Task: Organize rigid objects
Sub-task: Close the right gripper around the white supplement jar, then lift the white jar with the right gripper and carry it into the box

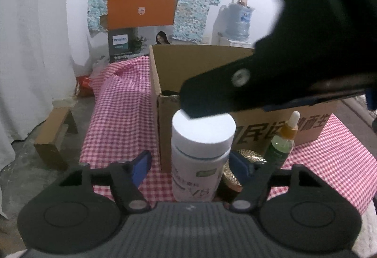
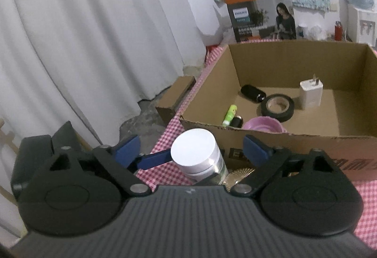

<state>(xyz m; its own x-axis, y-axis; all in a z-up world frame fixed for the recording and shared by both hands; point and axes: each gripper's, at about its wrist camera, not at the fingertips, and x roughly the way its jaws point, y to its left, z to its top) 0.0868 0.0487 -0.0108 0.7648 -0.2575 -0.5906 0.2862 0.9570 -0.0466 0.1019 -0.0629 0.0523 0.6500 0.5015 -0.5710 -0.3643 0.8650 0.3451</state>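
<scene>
The white bottle (image 1: 202,154) stands upright on the checked tablecloth (image 1: 117,121) of the table, just in front of the near wall of the cardboard box (image 1: 259,60). The left gripper (image 1: 188,163) brackets the bottle with its jaws apart; the blue pads show a gap on the left side, and contact on the right side cannot be confirmed. The right gripper (image 2: 190,147) hovers above the white cap with its jaws wide apart and grips nothing.

Hazards from this position:

1. Collision between tools. In the left wrist view, a finger of the right gripper overlaps the cap from above. If both close on the bottle together, the fingers are likely to strike each other or knock the bottle sideways.

2. Tipping. The bottle is tall and appears smooth. An off-centre or one-sided closure could push it over before a grip forms.

3. Neighbouring items. A dropper bottle (image 1: 282,140) with a green body stands just beside the white bottle on the right, and a gold pleated object (image 1: 245,156) lies between them. A wide sweep of the right-hand finger may topple the dropper bottle.

4. Box wall. The near wall is close behind the bottle. A lift with too little height would catch its edge.

5. Box contents. A tape roll (image 2: 277,107), a charger plug (image 2: 310,93), a pink bowl (image 2: 264,124) and small tubes occupy the floor; a careless release could land on them.
</scene>
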